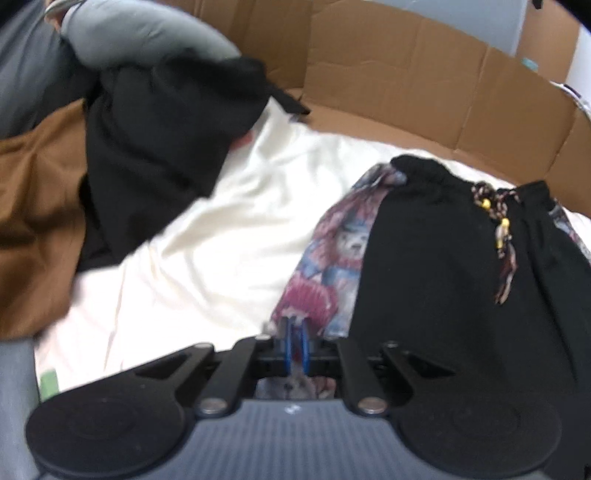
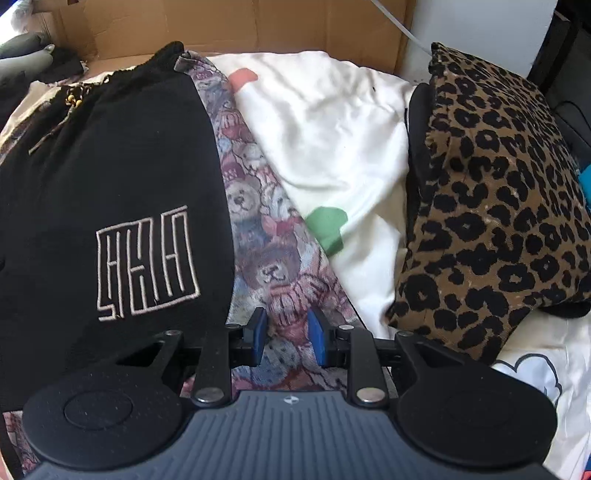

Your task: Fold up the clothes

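Note:
A black garment (image 1: 436,258) with teddy-bear print side panels (image 1: 332,258) and a bead-tipped drawstring (image 1: 498,221) lies on a white sheet (image 1: 221,221). My left gripper (image 1: 295,345) is shut on the edge of its left printed panel, with the fabric pinched between the blue pads. In the right wrist view the same garment (image 2: 110,177) shows a white embroidered logo (image 2: 147,266). My right gripper (image 2: 288,334) hangs over the right printed panel (image 2: 266,236), its blue pads apart and the cloth lying under the gap.
A black garment (image 1: 159,147), a brown one (image 1: 37,206) and a grey one (image 1: 140,33) are piled at the left. A cardboard wall (image 1: 406,85) runs along the back. A leopard-print pillow (image 2: 498,206) lies to the right of the sheet (image 2: 332,129).

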`<state>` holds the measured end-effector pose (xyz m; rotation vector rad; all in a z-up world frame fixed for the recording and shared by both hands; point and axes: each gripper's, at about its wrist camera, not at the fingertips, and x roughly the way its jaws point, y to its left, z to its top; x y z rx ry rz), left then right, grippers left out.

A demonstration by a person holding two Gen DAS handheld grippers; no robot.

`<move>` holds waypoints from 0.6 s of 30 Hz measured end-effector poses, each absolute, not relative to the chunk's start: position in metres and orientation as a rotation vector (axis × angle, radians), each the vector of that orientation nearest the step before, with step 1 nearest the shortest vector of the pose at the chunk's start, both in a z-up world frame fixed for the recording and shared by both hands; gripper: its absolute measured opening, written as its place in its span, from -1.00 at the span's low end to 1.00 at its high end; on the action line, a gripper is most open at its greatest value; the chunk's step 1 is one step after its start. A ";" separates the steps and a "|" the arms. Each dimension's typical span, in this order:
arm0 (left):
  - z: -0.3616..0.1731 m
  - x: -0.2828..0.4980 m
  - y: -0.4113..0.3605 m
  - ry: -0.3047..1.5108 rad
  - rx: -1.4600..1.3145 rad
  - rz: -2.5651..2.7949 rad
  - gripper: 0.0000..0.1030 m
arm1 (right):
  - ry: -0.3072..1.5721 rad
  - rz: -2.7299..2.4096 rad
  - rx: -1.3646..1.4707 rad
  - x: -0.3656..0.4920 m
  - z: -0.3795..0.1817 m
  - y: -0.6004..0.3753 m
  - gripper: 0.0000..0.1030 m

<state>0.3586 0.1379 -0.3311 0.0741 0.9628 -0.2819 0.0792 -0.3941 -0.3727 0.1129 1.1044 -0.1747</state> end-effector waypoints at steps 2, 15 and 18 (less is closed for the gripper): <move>-0.329 0.351 0.141 0.962 0.083 -0.281 -0.88 | 1.107 -0.188 0.108 0.078 -0.370 -0.395 -0.39; -0.332 0.298 0.156 1.043 0.122 -0.256 -0.87 | 1.135 -0.237 0.186 0.054 -0.381 -0.403 -0.38; -0.331 0.293 0.159 1.082 0.152 -0.243 -0.87 | 1.145 -0.263 0.220 0.057 -0.382 -0.403 -0.37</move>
